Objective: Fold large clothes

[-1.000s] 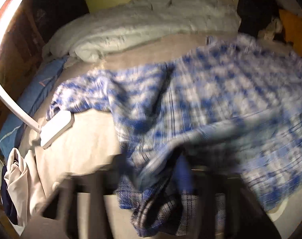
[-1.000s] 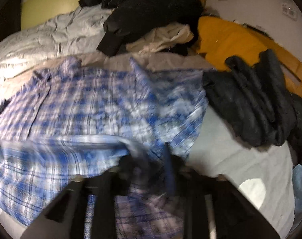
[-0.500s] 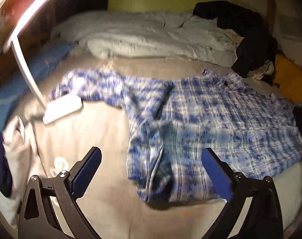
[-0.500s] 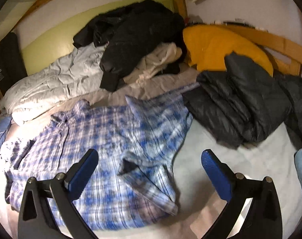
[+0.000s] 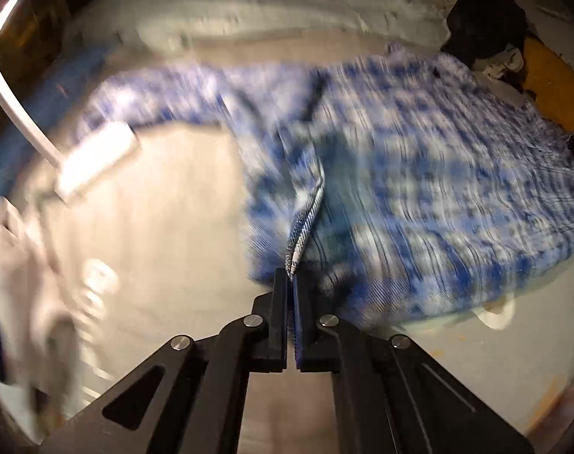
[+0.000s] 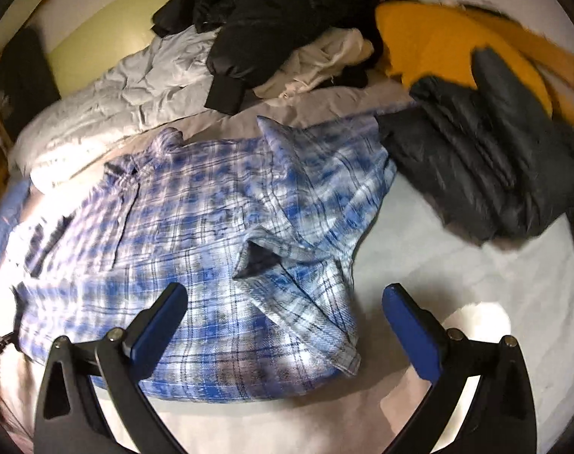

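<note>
While the soft blue-and-white plaid shirt (image 6: 219,265) lies spread, rumpled, on the bed (image 6: 457,276), the left tool (image 5: 291,287) pinches its folded hem edge; the right tool (image 6: 285,302) stands wide open, empty.

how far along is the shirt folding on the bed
Early. Done: the plaid shirt lies spread on the bed, its right sleeve folded across the body. In hand: the left gripper is shut on a shirt edge; the right gripper hangs open, empty, above the shirt. Left: the other sleeve and the lengthwise folds.
</note>
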